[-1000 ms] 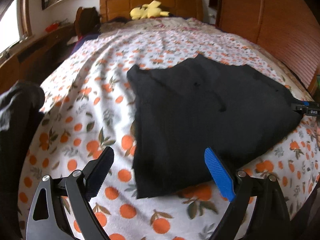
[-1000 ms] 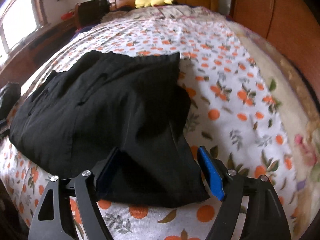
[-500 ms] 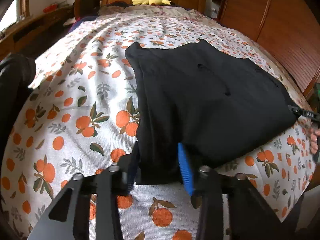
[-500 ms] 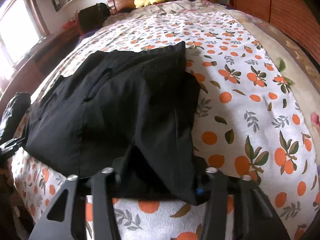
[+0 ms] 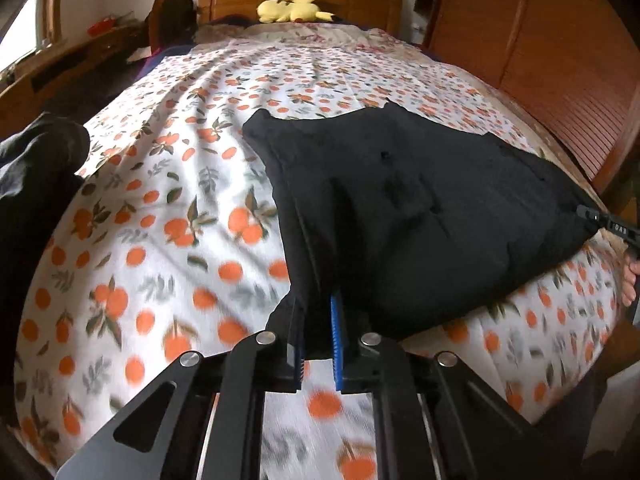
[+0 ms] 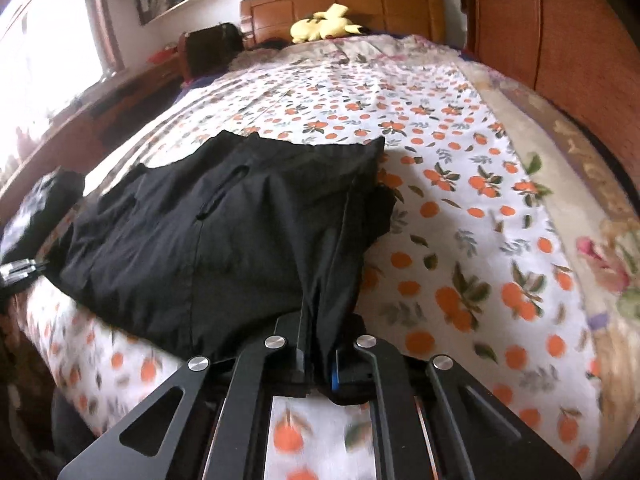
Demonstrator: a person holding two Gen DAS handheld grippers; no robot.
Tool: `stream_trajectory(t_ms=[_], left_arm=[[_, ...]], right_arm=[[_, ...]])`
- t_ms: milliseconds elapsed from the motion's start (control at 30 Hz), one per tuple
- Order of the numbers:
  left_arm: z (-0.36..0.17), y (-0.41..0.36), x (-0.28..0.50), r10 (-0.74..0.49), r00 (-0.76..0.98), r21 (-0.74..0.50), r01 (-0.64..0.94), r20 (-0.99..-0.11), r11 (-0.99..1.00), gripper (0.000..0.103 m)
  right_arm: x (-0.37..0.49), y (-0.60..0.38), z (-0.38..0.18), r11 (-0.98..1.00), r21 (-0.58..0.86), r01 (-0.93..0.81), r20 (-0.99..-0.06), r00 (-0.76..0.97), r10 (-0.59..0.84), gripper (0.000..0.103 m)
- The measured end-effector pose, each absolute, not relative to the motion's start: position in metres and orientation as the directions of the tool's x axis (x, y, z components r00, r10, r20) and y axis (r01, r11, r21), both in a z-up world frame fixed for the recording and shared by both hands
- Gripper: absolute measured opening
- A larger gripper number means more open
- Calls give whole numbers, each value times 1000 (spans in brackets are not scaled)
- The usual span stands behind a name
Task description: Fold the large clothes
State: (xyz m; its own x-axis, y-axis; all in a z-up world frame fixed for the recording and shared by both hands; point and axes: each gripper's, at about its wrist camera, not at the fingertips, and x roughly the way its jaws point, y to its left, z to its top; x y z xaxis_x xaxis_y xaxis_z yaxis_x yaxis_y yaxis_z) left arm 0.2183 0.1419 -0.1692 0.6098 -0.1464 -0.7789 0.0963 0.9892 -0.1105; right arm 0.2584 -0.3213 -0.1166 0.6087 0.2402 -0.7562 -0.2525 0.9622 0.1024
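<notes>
A large black garment (image 5: 400, 208) lies folded near the foot of the bed on an orange-print sheet (image 5: 168, 208). In the left wrist view my left gripper (image 5: 318, 320) has the garment's near left corner between its blue pads, which press on the cloth as the jaws are closing; the corner is lifted off the sheet. In the right wrist view the same garment (image 6: 208, 232) runs left, and my right gripper (image 6: 320, 344) is shut on its near right corner, the cloth bunched between the pads. The right gripper's tip (image 5: 612, 226) also shows at the garment's far edge.
A yellow plush toy (image 5: 292, 6) rests by the wooden headboard (image 6: 344, 4). Wooden wardrobe doors (image 5: 560, 52) line the right side, a dark desk (image 6: 100, 120) and window the left. Another dark cloth heap (image 5: 36, 160) sits at the bed's left edge. A hand (image 5: 630, 280) holds the right gripper.
Both grippers moved forward onto the garment's near corners and went from wide open to closed on the cloth. The corners now rise off the sheet.
</notes>
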Motion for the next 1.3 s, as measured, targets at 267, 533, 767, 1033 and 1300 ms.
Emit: stream_trajectory(t_ms=[267,533,767,1033,1300], left_arm=[[-167,130,153,-191,601,-148,121,-776,982,11],[-170,127,145,-175,605,-115,137,-777,984,13],[-172,128,142,-176,615,-122,130,-769,984,14],[-171,127,143,-171,619,-113,132,-767,985,14],[-171,125,144,-168,618,-106,137,-768,985,15]], right_arm=[[192,-339,-116,971,88,-224,-787,581,206,9],[184,-332,-104,988,-58,-146,-766,641,50,26],[182,-293,-73,975,-151,-161,-667,744,20,48],[192,-226,-86,956,-114,-271,-679,723,124,48],[195,-173,-106,916,-54,-398,-719,652,240,48]])
